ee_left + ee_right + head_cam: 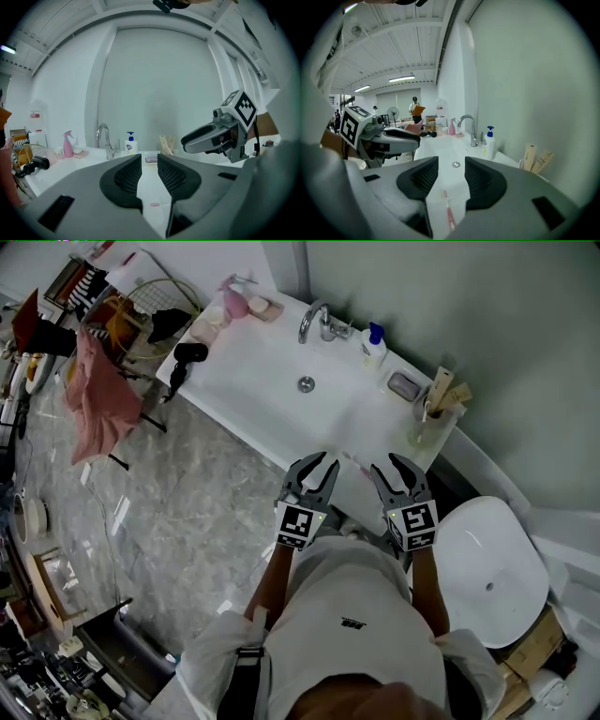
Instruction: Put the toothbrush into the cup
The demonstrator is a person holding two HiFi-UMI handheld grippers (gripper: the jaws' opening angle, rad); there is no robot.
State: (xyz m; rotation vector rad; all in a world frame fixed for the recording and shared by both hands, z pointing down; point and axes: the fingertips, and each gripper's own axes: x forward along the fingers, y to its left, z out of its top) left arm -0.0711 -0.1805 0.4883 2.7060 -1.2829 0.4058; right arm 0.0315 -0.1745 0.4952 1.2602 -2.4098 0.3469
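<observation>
1. Both tools hover side by side above the near edge of the white washbasin counter (281, 418). The left gripper (319, 470) has its jaws apart with nothing between them. The right gripper (451, 166) is likewise spread and empty. They sit close together, so a sideways reach by either could knock it into the other.
2. The pink toothbrush (447, 210) lies flat on the glossy counter just beyond the grippers, close to the front edge. In the right gripper view it sits between that gripper's jaws but below them, untouched.
   - It is thin and low, so pads closing too high would miss it.
   - Pads scraping the surface could flick it off the near edge onto the floor.
   - A grip near one end would likely let it pivot during the lift.
3. Farther in and to the left the counter slopes toward the drain (306, 383). A nudged brush could slide down there, which would make it harder to pinch.
4. At the far right, near the wall, stands the cup (424, 432). It seems to be clear plastic, though the view is too small to be sure.
   - It already holds beige tubes (448, 390), so little room is left.
   - The brush could catch on the tubes or the rim and tip the cup.
   - The soap dish (405, 385) just to its left narrows the approach.
</observation>
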